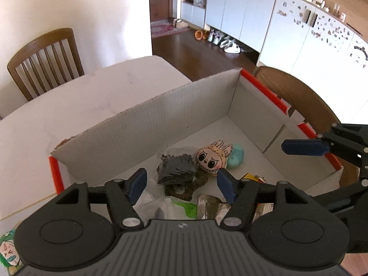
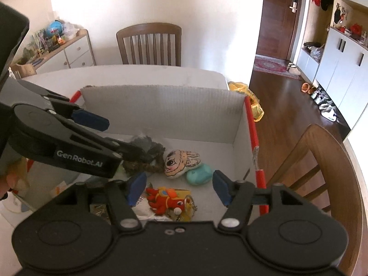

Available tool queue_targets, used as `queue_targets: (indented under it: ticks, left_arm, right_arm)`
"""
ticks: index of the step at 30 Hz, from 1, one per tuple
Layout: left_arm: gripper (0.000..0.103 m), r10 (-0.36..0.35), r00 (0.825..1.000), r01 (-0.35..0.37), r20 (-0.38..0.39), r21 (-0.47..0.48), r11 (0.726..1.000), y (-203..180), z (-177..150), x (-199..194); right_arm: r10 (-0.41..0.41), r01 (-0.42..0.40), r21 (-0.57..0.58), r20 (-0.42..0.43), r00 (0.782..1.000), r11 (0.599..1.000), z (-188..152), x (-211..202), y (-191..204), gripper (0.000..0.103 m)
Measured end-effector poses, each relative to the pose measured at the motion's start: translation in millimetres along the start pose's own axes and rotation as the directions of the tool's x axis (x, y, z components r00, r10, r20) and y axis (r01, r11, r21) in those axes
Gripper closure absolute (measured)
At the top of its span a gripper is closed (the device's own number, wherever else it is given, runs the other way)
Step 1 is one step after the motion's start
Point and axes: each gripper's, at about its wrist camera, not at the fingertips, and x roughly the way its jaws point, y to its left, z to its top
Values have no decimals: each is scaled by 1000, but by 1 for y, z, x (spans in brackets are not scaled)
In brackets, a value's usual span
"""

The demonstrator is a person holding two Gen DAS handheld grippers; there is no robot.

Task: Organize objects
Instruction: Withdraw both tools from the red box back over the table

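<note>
An open white cardboard box (image 1: 147,124) with orange edges stands on the white table; it also shows in the right wrist view (image 2: 161,112). Inside lie a dark packet (image 1: 176,169), a cartoon-face plush (image 1: 212,157) (image 2: 181,163), a teal object (image 1: 235,156) (image 2: 199,174), a red toy keychain (image 2: 170,201) and several wrappers. My left gripper (image 1: 182,185) is open and empty above the box's near end. My right gripper (image 2: 179,187) is open and empty above the keychain. The left gripper also shows in the right wrist view (image 2: 101,133).
A wooden chair (image 1: 43,62) stands behind the table and another (image 2: 317,161) at the right. A yellow bag (image 2: 253,101) lies beyond the box. A green cartoon card (image 1: 9,253) lies at the near left. White cabinets and shoes line the far wall.
</note>
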Motion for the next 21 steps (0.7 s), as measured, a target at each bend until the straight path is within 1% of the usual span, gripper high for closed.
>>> queue_targets:
  ticks: [8, 17, 19, 21]
  left_arm:
    - [36, 13, 998, -12, 69, -14, 1000, -5, -10, -36]
    - [36, 28, 987, -22, 155, -37, 999, -7, -27, -85]
    - [26, 31, 984, -23, 174, -45, 999, -7, -32, -97]
    - [25, 32, 980, -22, 197, -53, 998, -7, -38, -109]
  right_arm:
    - [26, -26, 2, 64, 998, 1000, 1, -30, 9, 36]
    - [71, -72, 2, 127, 989, 997, 0, -61, 19, 30]
    - [84, -86, 10, 137, 987, 996, -1, -66, 22, 30]
    - [93, -96, 12, 147, 985, 995, -1, -72, 25, 28]
